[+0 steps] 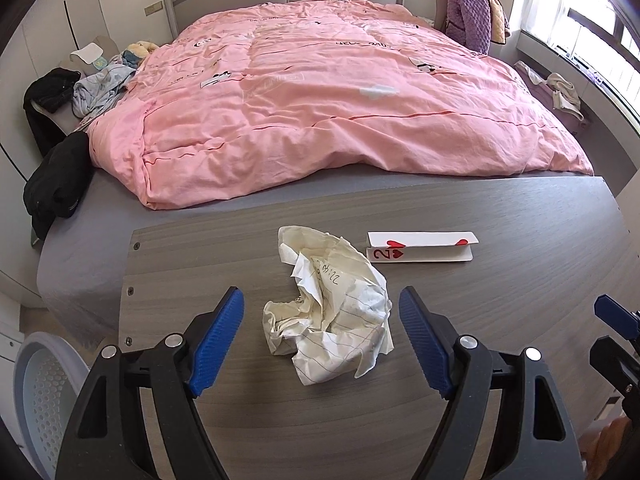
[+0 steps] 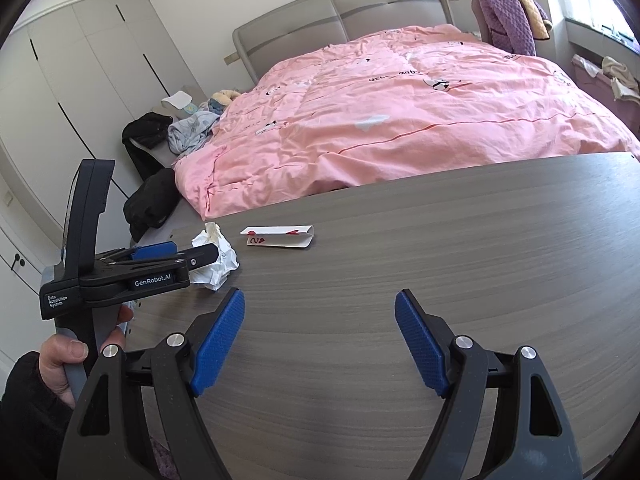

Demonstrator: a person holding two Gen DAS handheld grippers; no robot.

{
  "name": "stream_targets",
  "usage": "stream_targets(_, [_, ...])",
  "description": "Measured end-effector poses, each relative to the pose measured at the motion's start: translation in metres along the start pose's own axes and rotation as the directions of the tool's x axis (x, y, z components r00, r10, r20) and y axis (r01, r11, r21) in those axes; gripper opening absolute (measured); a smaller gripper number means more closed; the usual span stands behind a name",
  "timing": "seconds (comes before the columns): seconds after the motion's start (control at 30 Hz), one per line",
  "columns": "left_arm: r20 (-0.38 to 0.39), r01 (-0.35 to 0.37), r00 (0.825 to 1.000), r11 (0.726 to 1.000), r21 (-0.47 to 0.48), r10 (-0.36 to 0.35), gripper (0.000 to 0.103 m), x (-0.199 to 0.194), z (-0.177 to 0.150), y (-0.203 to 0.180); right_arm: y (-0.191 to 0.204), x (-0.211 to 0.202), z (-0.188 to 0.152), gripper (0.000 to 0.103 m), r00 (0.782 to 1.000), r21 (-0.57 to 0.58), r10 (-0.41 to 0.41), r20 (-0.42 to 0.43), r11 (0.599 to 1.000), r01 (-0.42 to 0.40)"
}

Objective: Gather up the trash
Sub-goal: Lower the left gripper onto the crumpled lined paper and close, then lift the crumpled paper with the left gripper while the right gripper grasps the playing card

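Note:
A crumpled ball of lined paper [image 1: 332,312] lies on the grey wood-grain table [image 1: 500,300]. My left gripper [image 1: 320,296] points steeply down at the ball, and its blue pads [image 1: 218,340] stand apart on either side with a gap to the paper, so it is open. From the right wrist view the left gripper [image 2: 176,252] hovers just over the paper [image 2: 218,268], held by a hand [image 2: 64,364]. A folded two-of-hearts card [image 1: 420,248] lies just beyond the ball. My right gripper [image 2: 320,296] is open over bare table with nothing between its fingers.
A white and blue perforated basket [image 1: 44,392] stands on the floor below the table's left end. A bed with a pink duvet [image 1: 340,92] runs along the table's far edge. Dark clothes [image 1: 56,188] hang at the bed's corner.

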State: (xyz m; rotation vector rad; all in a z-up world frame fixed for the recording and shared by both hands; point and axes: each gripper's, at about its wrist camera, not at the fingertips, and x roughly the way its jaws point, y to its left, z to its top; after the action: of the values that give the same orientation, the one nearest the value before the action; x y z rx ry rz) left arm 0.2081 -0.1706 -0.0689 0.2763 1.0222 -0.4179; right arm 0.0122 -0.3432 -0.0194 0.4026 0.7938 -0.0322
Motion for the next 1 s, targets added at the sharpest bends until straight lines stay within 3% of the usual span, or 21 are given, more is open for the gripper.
stream_targets(0.53, [-0.025, 0.023, 0.999, 1.000, -0.004, -0.023, 0.076, 0.017, -0.004, 0.001, 0.005, 0.003, -0.002, 0.076, 1.000, -0.001, 0.000, -0.009, 1.000, 0.000])
stream_targets(0.6, [-0.027, 0.031, 0.999, 0.999, -0.007, -0.031, 0.072, 0.018, -0.005, 0.001, 0.005, 0.004, -0.002, 0.076, 1.000, 0.000, 0.000, -0.011, 1.000, 0.000])
stream_targets(0.63, [-0.030, 0.033, 0.999, 0.999, -0.006, -0.033, 0.065, 0.019, -0.005, 0.001, 0.005, 0.005, -0.003, 0.076, 1.000, 0.000, -0.001, -0.012, 1.000, 0.001])
stream_targets(0.77, [-0.011, 0.040, 0.999, 0.999, -0.015, -0.040, 0.060, 0.019, -0.006, 0.002, 0.003, 0.007, -0.002, 0.076, 1.000, 0.005, -0.001, -0.017, 1.000, 0.001])
stream_targets(1.0, [0.019, 0.037, 0.999, 0.998, -0.054, -0.036, 0.059, 0.009, -0.015, 0.014, 0.007, 0.014, -0.001, 0.076, 1.000, 0.006, -0.006, -0.025, 1.000, 0.006])
